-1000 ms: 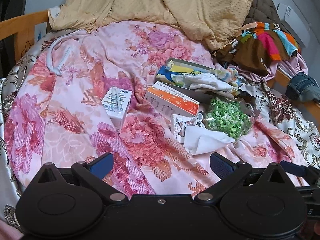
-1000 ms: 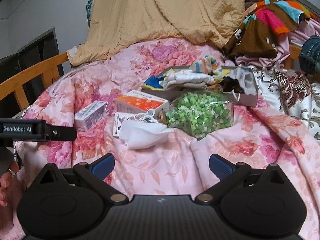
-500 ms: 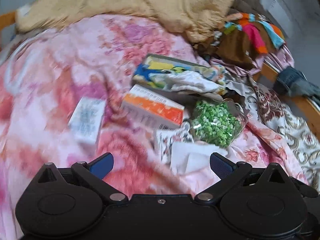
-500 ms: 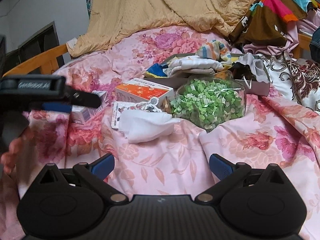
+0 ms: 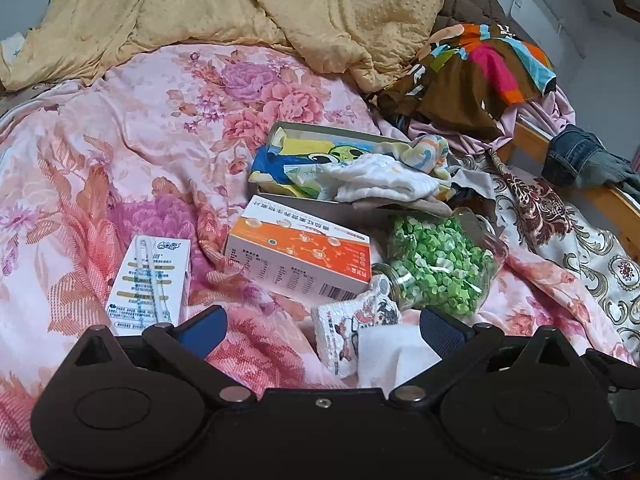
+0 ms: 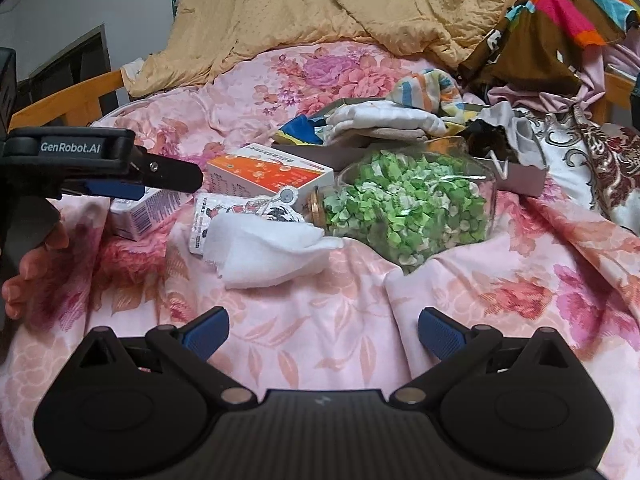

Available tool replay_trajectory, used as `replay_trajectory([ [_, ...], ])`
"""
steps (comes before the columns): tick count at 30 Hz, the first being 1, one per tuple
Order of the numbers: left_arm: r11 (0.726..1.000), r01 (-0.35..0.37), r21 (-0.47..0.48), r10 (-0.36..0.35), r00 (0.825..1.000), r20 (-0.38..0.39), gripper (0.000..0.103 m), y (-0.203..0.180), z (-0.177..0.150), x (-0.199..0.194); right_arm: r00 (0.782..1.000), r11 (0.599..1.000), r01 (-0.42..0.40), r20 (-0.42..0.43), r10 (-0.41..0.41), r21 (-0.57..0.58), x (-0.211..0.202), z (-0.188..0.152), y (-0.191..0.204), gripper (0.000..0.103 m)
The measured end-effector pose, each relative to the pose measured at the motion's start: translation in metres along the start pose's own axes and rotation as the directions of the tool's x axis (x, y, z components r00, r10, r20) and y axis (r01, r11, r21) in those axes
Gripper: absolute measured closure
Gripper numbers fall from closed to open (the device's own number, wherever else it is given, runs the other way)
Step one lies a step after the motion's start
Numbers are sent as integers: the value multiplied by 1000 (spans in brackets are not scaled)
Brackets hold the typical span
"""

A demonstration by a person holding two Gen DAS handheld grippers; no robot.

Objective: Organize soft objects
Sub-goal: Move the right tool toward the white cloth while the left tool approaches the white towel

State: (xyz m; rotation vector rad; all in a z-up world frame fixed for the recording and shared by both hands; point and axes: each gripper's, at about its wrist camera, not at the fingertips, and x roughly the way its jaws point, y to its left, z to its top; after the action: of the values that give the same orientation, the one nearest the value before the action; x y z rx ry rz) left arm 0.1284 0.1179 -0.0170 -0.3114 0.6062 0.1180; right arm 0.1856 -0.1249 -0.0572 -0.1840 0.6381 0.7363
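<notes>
A white cloth (image 6: 264, 254) lies crumpled on the pink floral bedspread (image 6: 360, 320); it also shows in the left wrist view (image 5: 394, 356). A shallow grey box (image 5: 304, 136) holds folded cloths: a white one (image 5: 380, 182) and a striped one (image 6: 428, 88). My left gripper (image 5: 322, 330) is open and empty, just short of the white cloth. It appears in the right wrist view (image 6: 132, 178) above the small white carton (image 6: 148, 210). My right gripper (image 6: 323, 334) is open and empty, nearer than the cloth.
A glass jar of green paper stars (image 6: 404, 208) lies on its side. An orange-and-white box (image 5: 298, 256), a cartoon tissue pack (image 5: 352, 332) and a white carton (image 5: 150, 280) lie around the cloth. A yellow quilt (image 5: 280, 12) and colourful clothes (image 5: 488, 68) are piled behind.
My left gripper has moved forward and right, toward the white cloth and the boxes. My right gripper has moved a little closer to the jar. Both stay open.
</notes>
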Motion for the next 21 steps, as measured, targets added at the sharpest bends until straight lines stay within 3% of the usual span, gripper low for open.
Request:
replay_trajectory([
  [7, 994, 25, -107, -22, 999, 24, 1, 15, 2, 2, 999, 999, -31, -46, 30, -28, 19, 3, 5, 0],
  [17, 992, 38, -117, -40, 999, -16, 1, 19, -2, 19, 995, 997, -70, -77, 68, -28, 32, 8, 4, 0],
  [21, 991, 77, -107, -78, 997, -10, 1, 18, -4, 23, 997, 995, -80, -25, 79, -54, 32, 16, 6, 0],
])
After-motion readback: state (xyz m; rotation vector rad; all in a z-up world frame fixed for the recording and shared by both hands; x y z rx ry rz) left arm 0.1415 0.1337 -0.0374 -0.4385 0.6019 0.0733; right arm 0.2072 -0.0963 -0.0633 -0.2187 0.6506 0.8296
